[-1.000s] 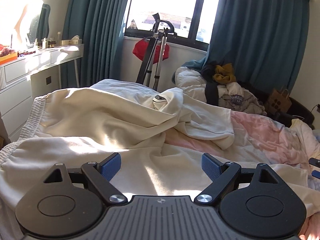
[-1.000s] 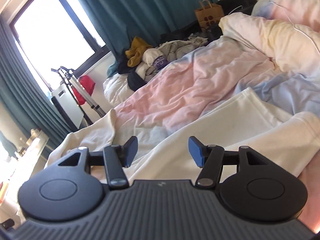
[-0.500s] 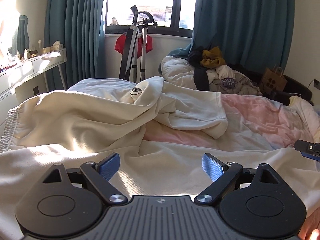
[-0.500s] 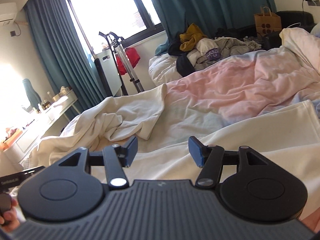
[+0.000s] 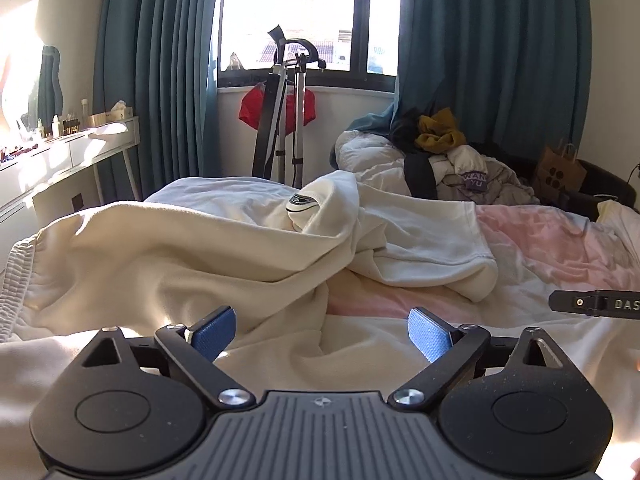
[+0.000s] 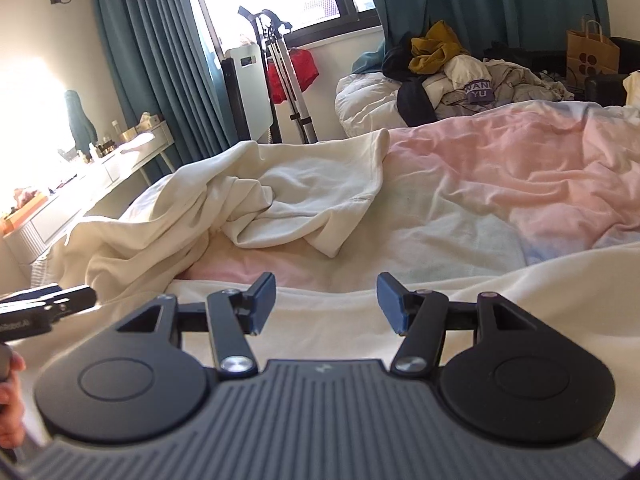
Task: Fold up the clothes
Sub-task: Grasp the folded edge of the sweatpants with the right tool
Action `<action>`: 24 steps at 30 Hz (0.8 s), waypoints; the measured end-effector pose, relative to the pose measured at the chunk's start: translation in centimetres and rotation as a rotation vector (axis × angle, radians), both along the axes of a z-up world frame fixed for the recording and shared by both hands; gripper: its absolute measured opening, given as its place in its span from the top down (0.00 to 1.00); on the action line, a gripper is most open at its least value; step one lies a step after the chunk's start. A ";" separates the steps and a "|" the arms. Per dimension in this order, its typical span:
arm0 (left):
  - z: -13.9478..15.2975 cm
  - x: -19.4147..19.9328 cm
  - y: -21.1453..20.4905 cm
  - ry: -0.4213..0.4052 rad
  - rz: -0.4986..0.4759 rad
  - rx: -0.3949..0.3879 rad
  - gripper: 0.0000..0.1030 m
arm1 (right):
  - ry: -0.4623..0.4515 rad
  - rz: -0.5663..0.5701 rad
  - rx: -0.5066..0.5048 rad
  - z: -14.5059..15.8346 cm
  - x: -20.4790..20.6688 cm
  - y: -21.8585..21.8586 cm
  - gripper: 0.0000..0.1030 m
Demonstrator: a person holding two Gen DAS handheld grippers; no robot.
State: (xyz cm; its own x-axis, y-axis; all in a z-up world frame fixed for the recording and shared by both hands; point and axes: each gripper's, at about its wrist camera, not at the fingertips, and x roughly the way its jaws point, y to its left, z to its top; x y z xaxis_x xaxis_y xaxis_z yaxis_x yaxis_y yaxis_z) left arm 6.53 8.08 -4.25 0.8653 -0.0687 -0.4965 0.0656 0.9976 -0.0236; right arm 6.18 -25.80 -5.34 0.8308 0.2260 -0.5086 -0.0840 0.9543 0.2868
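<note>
Both claws hang low over the bed with nothing between their blue pads: the left claw stands spread wide, its jaws having just been opening, and the right claw is parted less widely. Under them a cream garment sprawls across the pink and pale blue duvet, rumpled and unfolded, its ribbed hem at the bed's left edge, one loose flap lying out toward the middle, and a near edge passing just beneath both claws. Teal curtains frame the bright window behind. At the bed's far end sits a heap of other clothes topped by a mustard piece. To the left stands a white dresser with small bottles on it. By the window a folded metal stand carries something red, and a brown paper bag stands at far right.
</note>
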 end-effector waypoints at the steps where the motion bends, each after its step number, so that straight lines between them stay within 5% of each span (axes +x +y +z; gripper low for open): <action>1: -0.2 0.5 0.5 -0.001 0.011 -0.004 0.08 | 0.014 -0.007 -0.005 -0.4 1.5 0.3 0.42; 5: -2.8 2.4 2.1 0.077 0.057 -0.103 0.08 | 0.090 -0.060 -0.011 -3.3 8.4 0.9 0.43; 12: -6.3 4.9 2.5 0.125 0.012 -0.127 0.08 | 0.098 -0.115 0.149 -6.9 13.9 0.5 0.43; 13: -6.6 5.0 2.6 0.130 0.012 -0.129 0.08 | 0.088 -0.113 0.173 -6.9 14.1 0.5 0.47; 14: -6.9 5.2 2.7 0.134 0.013 -0.130 0.08 | 0.079 -0.112 0.197 -6.9 14.3 0.5 0.64; 17: -7.0 5.1 2.6 0.113 0.001 -0.124 0.08 | 0.050 -0.097 0.197 -5.8 14.2 0.6 0.86; 24: -5.6 3.1 1.4 -0.007 -0.043 -0.075 0.08 | -0.068 -0.173 0.183 0.4 11.7 -3.6 0.89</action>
